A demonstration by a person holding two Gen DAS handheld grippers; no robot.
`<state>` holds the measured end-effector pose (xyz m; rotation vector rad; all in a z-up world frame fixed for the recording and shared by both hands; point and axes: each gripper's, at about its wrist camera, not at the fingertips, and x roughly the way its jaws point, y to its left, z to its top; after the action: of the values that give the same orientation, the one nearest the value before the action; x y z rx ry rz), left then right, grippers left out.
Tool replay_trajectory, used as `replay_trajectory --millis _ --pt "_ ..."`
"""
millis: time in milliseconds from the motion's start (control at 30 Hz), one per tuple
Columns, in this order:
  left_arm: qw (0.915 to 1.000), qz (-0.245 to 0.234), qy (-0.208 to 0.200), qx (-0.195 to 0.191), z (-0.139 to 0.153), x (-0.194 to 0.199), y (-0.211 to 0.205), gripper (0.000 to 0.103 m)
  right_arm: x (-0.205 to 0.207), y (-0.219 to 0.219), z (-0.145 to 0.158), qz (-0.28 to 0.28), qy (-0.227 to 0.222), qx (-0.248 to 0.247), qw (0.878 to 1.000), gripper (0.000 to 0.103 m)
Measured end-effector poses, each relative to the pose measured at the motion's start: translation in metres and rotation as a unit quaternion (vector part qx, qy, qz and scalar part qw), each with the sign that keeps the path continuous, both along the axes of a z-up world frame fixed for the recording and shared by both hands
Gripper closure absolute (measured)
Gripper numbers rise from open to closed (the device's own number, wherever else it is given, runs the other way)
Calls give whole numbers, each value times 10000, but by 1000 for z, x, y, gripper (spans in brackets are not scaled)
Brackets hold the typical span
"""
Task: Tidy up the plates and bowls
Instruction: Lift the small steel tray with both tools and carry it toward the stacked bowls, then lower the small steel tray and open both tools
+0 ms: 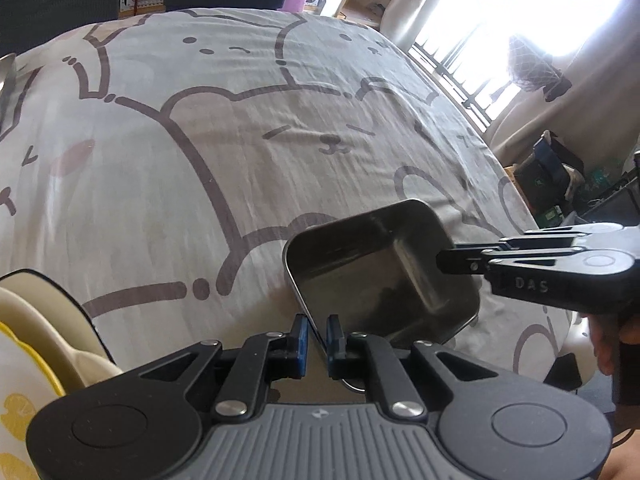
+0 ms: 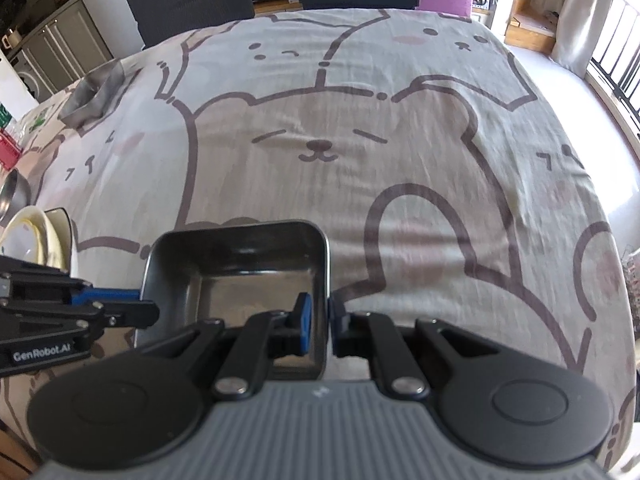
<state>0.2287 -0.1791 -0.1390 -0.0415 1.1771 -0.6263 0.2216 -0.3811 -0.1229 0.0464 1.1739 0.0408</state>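
Note:
A square stainless steel tray [image 1: 376, 264] is held above the bear-print tablecloth [image 1: 240, 140]. My left gripper [image 1: 318, 338] is shut on its near rim. My right gripper [image 2: 319, 320] is shut on the tray's right wall [image 2: 325, 272]; it shows in the left wrist view [image 1: 452, 260] clamped on the far side. The left gripper shows in the right wrist view [image 2: 144, 308] at the tray's left wall. A stack of cream plates and bowls [image 2: 36, 236] stands at the left, also in the left wrist view [image 1: 44, 336].
A metal bowl [image 2: 14, 192] lies left of the stack. A crumpled grey cloth [image 2: 94, 96] sits at the far left of the table. Dark chairs [image 2: 192, 0] stand behind the table. The table's right edge [image 2: 600, 200] drops off to the floor near a window.

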Motion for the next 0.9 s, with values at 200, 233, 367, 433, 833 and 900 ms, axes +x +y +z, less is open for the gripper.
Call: replay_trajectory --millis 200,233,367,433,833,900 --pt "9999 -117 2 -11 -1 1 -1 92 7 1 -8 9 115 -87 9999 88" --pt "9999 -120 12 -23 -1 1 -1 92 9 2 -8 10 120 -96 9999 88" --pt "9999 -132 -5 -23 -1 2 1 92 11 3 -12 37 169 -143 9997 88" --pt "9999 -125 -17 -31 -1 2 1 92 10 3 -12 50 179 -135 9997 88" --pt "10000 -65 -9 -7 -1 3 3 71 5 -1 -15 79 238 -92 9996 84" --pt "10000 -57 -39 5 -1 3 3 60 4 -3 -12 47 180 -77 9998 75"
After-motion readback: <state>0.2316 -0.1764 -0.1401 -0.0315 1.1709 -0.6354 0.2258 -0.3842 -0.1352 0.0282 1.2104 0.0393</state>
